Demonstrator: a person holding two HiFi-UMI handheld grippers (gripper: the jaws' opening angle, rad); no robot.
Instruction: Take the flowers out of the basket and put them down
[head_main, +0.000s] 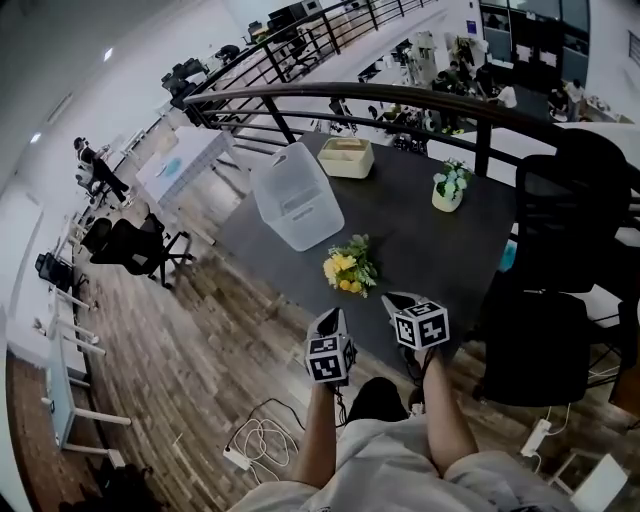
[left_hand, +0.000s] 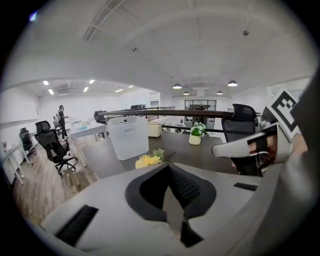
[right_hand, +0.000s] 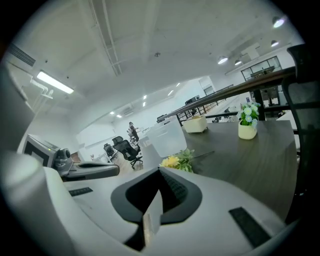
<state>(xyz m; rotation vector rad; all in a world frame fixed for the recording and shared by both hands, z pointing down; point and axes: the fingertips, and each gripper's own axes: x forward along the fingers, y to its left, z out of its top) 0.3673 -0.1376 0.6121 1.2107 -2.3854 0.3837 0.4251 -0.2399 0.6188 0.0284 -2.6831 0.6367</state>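
Flowers out of the basket, both grippers empty

Our left gripper (head_main: 329, 322) has its jaws pressed together on nothing, and so has our right gripper (head_main: 402, 302). Both hang at the near edge of the dark table (head_main: 430, 250). The yellow flowers (head_main: 349, 268) lie on the tabletop just beside the translucent white basket (head_main: 297, 197), outside it. We judge the putting-down done, and the next move calls only for drawing back without brushing the bunch. A black office chair (head_main: 135, 245) stands on the wood floor (head_main: 200, 350) at left. The table also carries a beige tray (head_main: 346, 157) and a potted plant (head_main: 450, 187), with a curved railing (head_main: 400, 95) behind.
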